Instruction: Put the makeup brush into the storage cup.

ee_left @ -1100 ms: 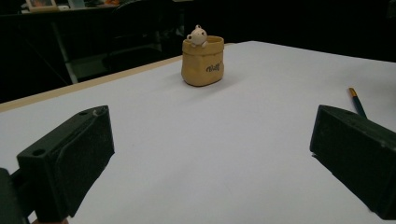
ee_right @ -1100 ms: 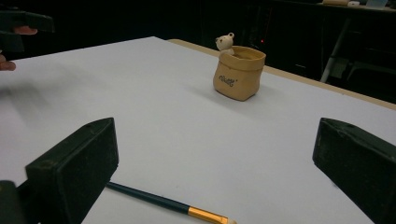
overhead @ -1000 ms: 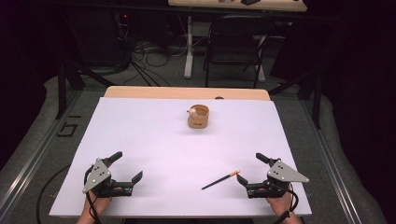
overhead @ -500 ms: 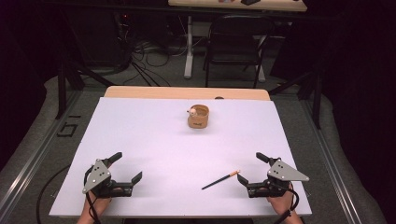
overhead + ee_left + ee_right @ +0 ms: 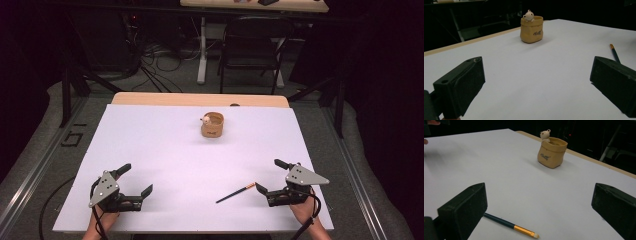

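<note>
Both grippers sit low at the bottom of the high view, and neither has anything in it. The left gripper [image 5: 134, 179], at lower left, rests on the white table [image 5: 160, 150] with its jaws spread wide; in the left gripper view there is only bare table between them. The right gripper [image 5: 268, 176], at lower right, has its jaws parted just as wide, gripping nothing.

The thing nearest the action is a slim brush [image 5: 235, 192], lying flat on the table just left of the right gripper in the high view, slanting from lower left up to upper right. Its orange-tinted end points at the gripper's lower jaw, very close, though contact cannot be told from above. In the right gripper view the brush [image 5: 511, 224] lies at the bottom centre: a dark teal handle that emerges from behind the left jaw, then a shiny gold ferrule, then a short pale tip pointing to the lower right. The left gripper view catches the brush [image 5: 614, 53] at the right edge, gold band and dark shaft, just above the right jaw.

Well apart, toward the top centre of the table, stands a tan sack-shaped pot [image 5: 212, 125] with dark lettering on its side and a little white bear figure [image 5: 545, 135] peeking over its rim, upright.
</note>
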`<state>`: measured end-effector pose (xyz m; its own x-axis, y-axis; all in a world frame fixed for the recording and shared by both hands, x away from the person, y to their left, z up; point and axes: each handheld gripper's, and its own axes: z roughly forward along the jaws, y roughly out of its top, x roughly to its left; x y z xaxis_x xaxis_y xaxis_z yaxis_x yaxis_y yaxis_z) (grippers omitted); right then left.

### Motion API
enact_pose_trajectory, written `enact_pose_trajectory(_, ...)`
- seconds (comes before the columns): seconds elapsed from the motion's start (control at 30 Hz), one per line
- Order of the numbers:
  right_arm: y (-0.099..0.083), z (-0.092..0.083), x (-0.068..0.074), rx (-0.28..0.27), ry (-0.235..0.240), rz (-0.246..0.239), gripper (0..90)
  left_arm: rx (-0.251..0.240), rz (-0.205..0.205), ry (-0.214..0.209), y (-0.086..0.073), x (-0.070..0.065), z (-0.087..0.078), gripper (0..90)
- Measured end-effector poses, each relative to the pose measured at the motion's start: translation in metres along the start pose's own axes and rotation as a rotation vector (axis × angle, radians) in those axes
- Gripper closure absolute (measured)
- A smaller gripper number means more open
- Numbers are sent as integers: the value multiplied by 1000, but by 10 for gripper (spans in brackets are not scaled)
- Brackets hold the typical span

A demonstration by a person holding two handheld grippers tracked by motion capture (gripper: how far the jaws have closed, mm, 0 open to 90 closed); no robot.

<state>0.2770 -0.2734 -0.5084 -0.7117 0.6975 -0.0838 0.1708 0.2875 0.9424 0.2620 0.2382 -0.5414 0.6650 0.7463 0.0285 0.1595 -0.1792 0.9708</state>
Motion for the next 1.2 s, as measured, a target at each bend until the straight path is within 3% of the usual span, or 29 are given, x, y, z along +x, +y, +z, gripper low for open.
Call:
enact_pose_trajectory(0.13, 2, 4, -5, 27, 29, -5, 0, 2, 2, -2, 0, 0, 0, 0)
enact_pose_trajectory(0.33, 4, 9, -13, 103, 82, -50, 0, 2, 0, -4, 0, 0, 0, 0)
enact_pose_trajectory(0.47, 9, 13, -21, 163, 141, -93, 0, 6, 0, -10, 0, -1, 1, 0)
enact_pose_trajectory(0.63, 16, 16, -27, 184, 175, -131, 0, 5, 4, -7, 0, -1, 0, 0)
enact_pose_trajectory(0.7, 20, 19, -32, 221, 210, -152, 0, 5, 3, -7, 0, 0, 0, 0)
enact_pose_trajectory(1.2, 40, 41, -44, 372, 339, -250, 0, 6, 4, -8, 0, -1, 0, 0)
